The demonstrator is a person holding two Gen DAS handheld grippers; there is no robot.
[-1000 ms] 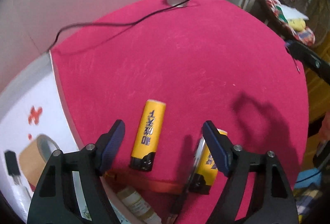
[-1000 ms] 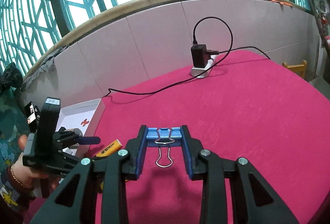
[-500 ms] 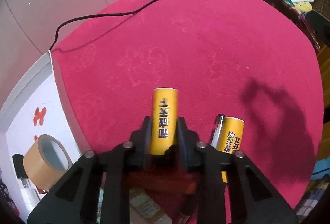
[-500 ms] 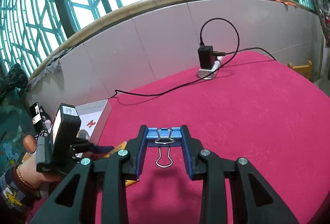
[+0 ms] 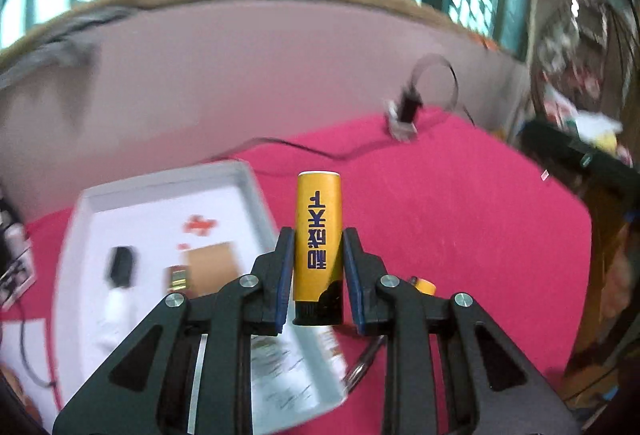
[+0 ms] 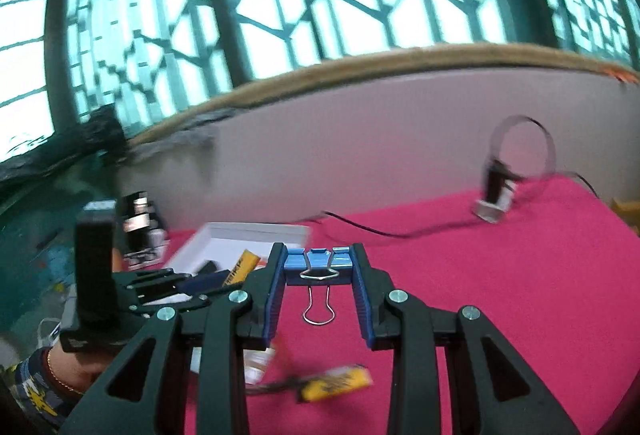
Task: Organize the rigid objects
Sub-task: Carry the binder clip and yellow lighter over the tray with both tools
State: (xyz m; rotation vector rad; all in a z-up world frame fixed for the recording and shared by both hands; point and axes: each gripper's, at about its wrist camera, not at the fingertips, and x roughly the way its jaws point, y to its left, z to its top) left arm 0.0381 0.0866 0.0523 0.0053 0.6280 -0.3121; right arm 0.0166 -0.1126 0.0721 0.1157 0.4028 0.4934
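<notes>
tube: yellow tube (image 5: 318, 235) with dark print, sitting clamped in left hand-held gripper (image 5: 318, 255)
clip: blue binder clip (image 6: 318, 263) sitting pinched in right hand-held gripper (image 6: 320, 267)
nearby: white tray (image 5: 256, 195) lying on red counter (image 5: 460, 215)

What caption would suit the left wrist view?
Left gripper clamps a yellow tube above the red tablecloth, beside the white tray.

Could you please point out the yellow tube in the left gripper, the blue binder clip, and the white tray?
yellow tube (image 5: 318, 235): left wrist view, middle of its printed side.
blue binder clip (image 6: 318, 263): right wrist view, centre of its blue body.
white tray (image 5: 256, 191): left wrist view, its right rim.
</notes>
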